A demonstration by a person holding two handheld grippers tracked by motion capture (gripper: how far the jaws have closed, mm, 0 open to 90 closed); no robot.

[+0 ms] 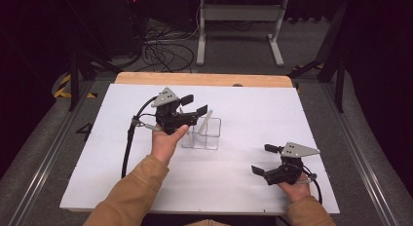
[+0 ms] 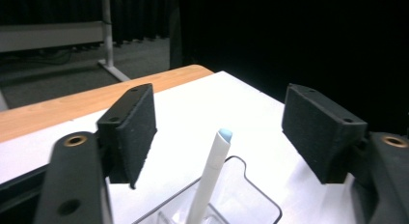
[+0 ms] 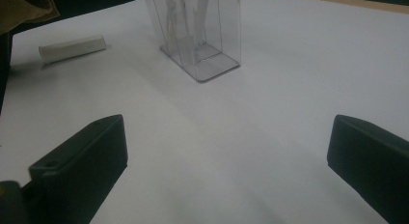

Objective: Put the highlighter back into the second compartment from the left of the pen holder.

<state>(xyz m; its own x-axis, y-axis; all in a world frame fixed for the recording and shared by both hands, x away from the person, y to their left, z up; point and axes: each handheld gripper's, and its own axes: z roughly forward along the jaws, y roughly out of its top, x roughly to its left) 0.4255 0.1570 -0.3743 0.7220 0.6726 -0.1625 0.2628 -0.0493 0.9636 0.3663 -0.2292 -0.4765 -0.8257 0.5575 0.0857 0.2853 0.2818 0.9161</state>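
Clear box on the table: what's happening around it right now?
A person holds the left gripper open just above the clear box. A white stick with a blue tip stands leaning inside it, between the jaws but untouched. Another white stick lies on the table. The right gripper waits open, off to the side.

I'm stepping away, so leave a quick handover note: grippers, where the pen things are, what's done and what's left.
Left gripper: open above the clear holder, nothing between its pads.
White pen: stands tilted in the holder, apparently just dropped in.
Right gripper: open and holding nothing, low over the table at the near right.
White cap-like piece: lies flat on the table beside the holder; probably next to collect.
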